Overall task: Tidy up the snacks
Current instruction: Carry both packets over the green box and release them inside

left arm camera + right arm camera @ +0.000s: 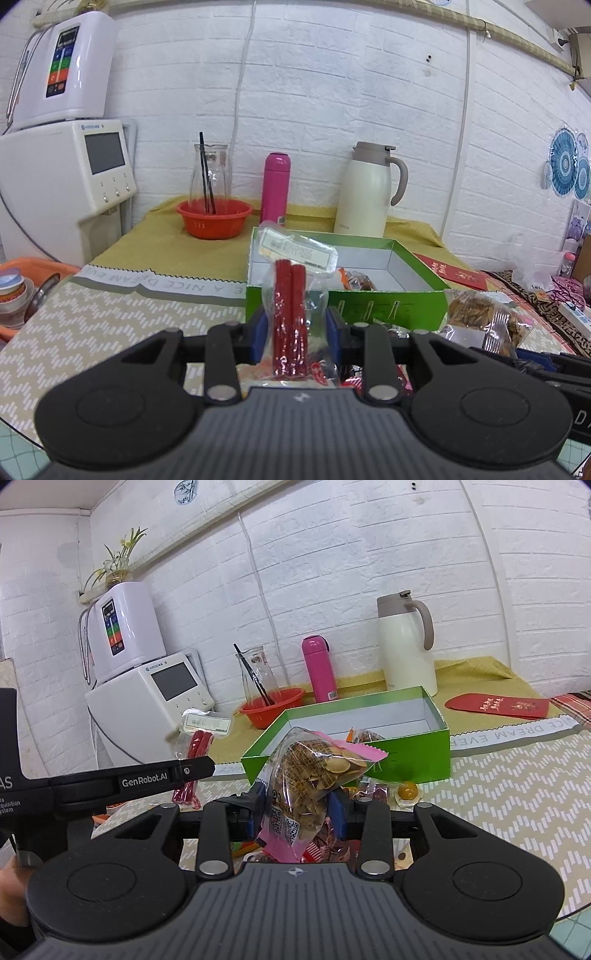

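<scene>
My left gripper [295,332] is shut on a clear packet of red snack sticks [290,317] and holds it upright in front of the open green box [388,306]. The packet also shows in the right wrist view [194,753], to the left of the box [406,753]. My right gripper [299,812] is shut on a pink-edged bag of seeds [314,771], held above the table just before the box. The seed bag shows in the left wrist view [480,317] at the right. One orange snack packet [364,736] lies inside the box.
Loose wrapped sweets [406,790] lie on the patterned mat below my grippers. Behind the box stand a red basket [214,218] with a glass jug, a pink flask [276,188] and a cream thermos [369,192]. Red envelopes [498,705] lie at the right.
</scene>
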`<state>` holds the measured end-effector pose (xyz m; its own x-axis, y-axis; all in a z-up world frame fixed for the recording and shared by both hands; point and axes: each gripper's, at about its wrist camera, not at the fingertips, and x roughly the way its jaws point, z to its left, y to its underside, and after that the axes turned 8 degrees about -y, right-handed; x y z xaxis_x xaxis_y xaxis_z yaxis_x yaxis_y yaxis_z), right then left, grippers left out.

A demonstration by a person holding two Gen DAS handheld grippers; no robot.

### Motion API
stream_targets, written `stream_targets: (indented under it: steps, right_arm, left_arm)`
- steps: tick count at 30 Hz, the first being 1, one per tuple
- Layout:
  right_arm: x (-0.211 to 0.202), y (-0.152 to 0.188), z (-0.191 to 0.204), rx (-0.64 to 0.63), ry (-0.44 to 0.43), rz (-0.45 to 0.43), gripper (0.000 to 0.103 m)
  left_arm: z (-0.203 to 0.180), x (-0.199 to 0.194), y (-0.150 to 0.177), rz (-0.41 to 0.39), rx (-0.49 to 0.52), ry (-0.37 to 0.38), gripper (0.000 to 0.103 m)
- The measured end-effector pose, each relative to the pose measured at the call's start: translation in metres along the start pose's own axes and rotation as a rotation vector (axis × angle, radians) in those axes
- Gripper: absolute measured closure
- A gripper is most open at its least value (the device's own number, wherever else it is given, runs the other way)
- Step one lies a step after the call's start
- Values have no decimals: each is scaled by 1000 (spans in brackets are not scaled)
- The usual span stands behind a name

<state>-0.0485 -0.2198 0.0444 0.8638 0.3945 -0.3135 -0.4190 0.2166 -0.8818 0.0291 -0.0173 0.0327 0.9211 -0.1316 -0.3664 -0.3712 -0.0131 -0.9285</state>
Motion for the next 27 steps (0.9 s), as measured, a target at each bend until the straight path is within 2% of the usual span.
stream_targets:
  steps: [9,13,17,21,24,27]
  right_arm:
    - [10,12,-9,89,-36,71,39]
    - [13,2,-17,104,-47,85,39]
    - [20,-31,-28,36,-29,32,39]
    - [47,-67,-47,-82,36,-47,39]
    - [82,-80,-67,-155,92,-43,39]
    - [117,-81,-84,-170,134,13,39]
  left_arm:
    - [0,8,6,36,-2,20,74]
    - [-5,24,-2,41,4,39,74]
    - [-9,47,-23,28,3,67,74]
    - [-16,88,-48,8,9,92,75]
    - [-20,126,-58,41,-2,105,75]
    - [-26,162,-59,85,15,97,74]
